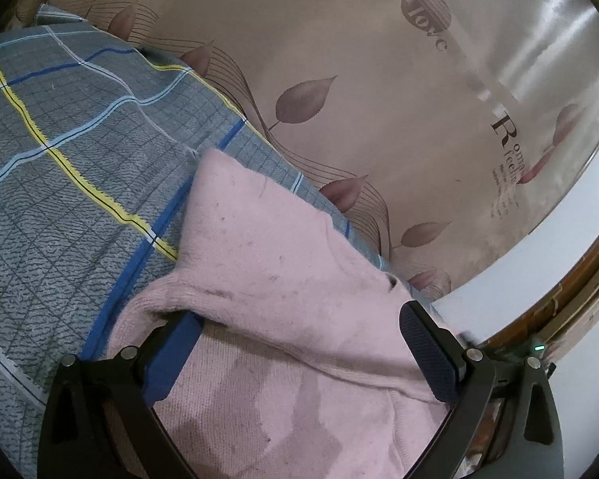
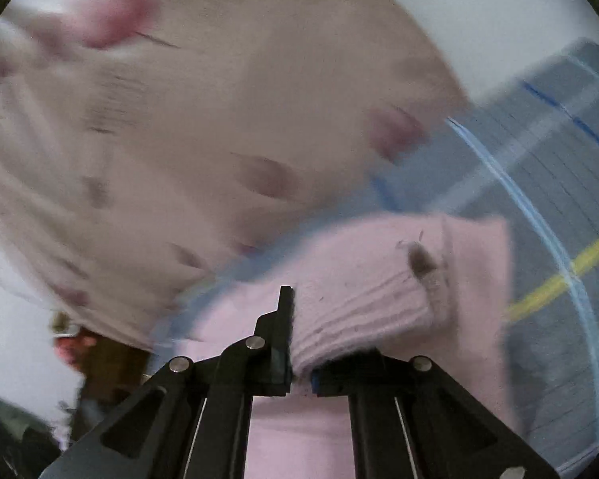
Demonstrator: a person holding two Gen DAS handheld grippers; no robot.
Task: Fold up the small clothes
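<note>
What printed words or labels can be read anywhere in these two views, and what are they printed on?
"love": in a dark round emblem on the beige leaf-print sheet, left wrist view.
"R" with "om..." and "feelin...": cut off by glare, same sheet.
Small lines below those words: too small to read.
Pink knitted garment and grey checked blanket: no text visible.
Right wrist view: blurred, nothing readable.

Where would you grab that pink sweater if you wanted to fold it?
Probably by a ribbed edge, as the right tongs do now, shut on the pink sweater. That band is thick and bunched, easy to pinch. Come in low from the near side, along the checked blanket, because the sweater lies flat there. The left tongs stand open over it.
</note>
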